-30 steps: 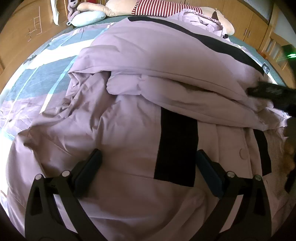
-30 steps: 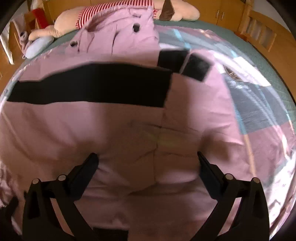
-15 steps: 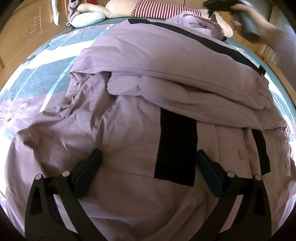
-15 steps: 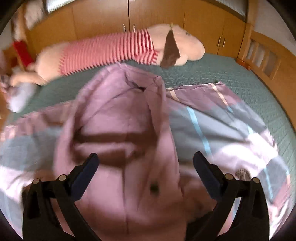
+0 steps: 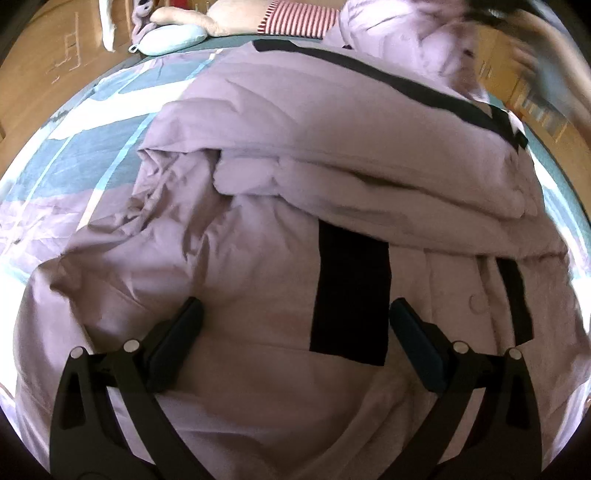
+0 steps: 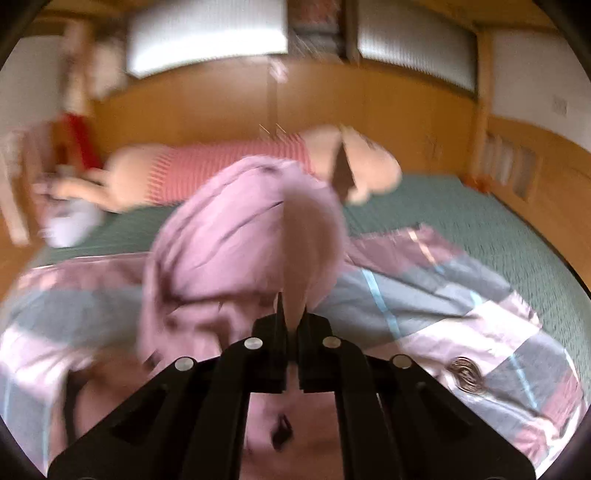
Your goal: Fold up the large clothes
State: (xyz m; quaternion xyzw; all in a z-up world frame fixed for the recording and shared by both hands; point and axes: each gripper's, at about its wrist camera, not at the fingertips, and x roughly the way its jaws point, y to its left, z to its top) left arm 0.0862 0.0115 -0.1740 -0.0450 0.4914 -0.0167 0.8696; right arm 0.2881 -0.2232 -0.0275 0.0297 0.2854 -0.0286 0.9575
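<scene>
Wooden cabinets line the far wall behind a green-covered bed; two bright windows sit above; a slatted headboard stands at the bed's right edge.

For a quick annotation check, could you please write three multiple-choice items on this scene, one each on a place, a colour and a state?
1. Where does the striped plush toy lie?
A. Across the far end of the bed
B. On the floor
C. On top of the garment

2. What colour are the bands on the lilac garment?
A. White
B. Black
C. Red

3. How do the grippers stand?
A. Both open
B. Left shut, right open
C. Left open, right shut on the garment

Answers: 1 A, it lies on the green cover before the wooden panel. 2 B, a black band crosses the cloth. 3 C, the left gripper gapes over cloth; the right gripper pinches a lifted fold.
</scene>
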